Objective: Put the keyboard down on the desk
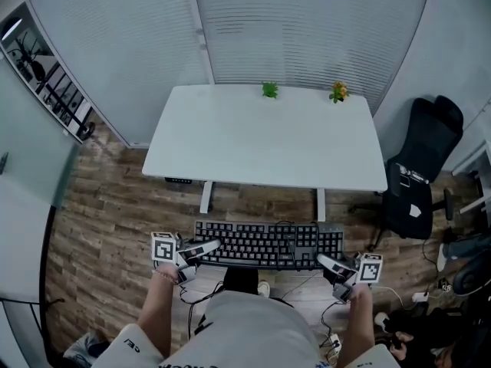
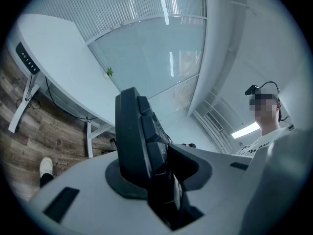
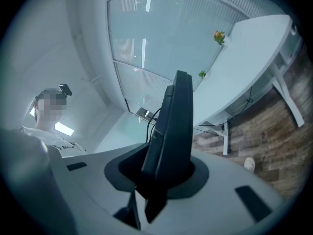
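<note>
A black keyboard hangs level in the air in front of the person, short of the white desk. My left gripper is shut on the keyboard's left end, and my right gripper is shut on its right end. In the left gripper view the keyboard stands edge-on between the jaws, keys facing right. The right gripper view shows the keyboard edge-on too, pinched at its near end. A dark cable trails down from the keyboard's back.
Two small potted plants stand at the desk's far edge against the blinds. A black office chair sits to the right of the desk. Cables and a power strip lie on the wood floor at right.
</note>
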`<state>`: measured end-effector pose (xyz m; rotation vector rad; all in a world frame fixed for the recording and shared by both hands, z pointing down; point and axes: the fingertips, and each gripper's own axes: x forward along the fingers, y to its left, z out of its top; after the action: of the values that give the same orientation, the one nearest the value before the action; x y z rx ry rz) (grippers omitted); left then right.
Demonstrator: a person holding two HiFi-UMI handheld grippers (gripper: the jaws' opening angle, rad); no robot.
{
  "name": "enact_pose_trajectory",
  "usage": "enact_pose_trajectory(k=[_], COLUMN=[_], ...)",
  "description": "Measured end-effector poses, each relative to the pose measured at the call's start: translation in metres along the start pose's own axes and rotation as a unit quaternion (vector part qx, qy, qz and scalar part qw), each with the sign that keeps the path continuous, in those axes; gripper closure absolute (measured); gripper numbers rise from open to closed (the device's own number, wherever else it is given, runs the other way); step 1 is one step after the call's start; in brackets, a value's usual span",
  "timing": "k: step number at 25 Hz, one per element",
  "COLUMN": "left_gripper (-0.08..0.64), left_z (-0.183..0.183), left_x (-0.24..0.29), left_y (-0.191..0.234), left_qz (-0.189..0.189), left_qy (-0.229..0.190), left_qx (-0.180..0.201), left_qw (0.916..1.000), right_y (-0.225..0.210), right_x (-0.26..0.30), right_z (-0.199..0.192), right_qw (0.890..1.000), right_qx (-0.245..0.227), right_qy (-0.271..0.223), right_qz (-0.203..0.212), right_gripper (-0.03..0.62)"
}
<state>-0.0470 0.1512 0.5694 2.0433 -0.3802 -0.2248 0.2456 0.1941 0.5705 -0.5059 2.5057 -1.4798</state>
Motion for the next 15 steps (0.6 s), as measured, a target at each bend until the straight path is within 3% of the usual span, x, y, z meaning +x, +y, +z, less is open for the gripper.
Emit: enact_pose_trajectory(k=[15], left_gripper=[0.416], left_z=[0.138], left_x=[0.040], left_y=[0.083], left_qz=[-0.005], left_qy=[0.002], left_qx=[-0.011], left_qw=[0.9999], right_y=[-0.069], right_x=[0.081], right_z=[0.123], right_qw=[1.000], right_qx=[0.000], right_qy=[0.000], right_qz=[-0.018], right_gripper=[0.474])
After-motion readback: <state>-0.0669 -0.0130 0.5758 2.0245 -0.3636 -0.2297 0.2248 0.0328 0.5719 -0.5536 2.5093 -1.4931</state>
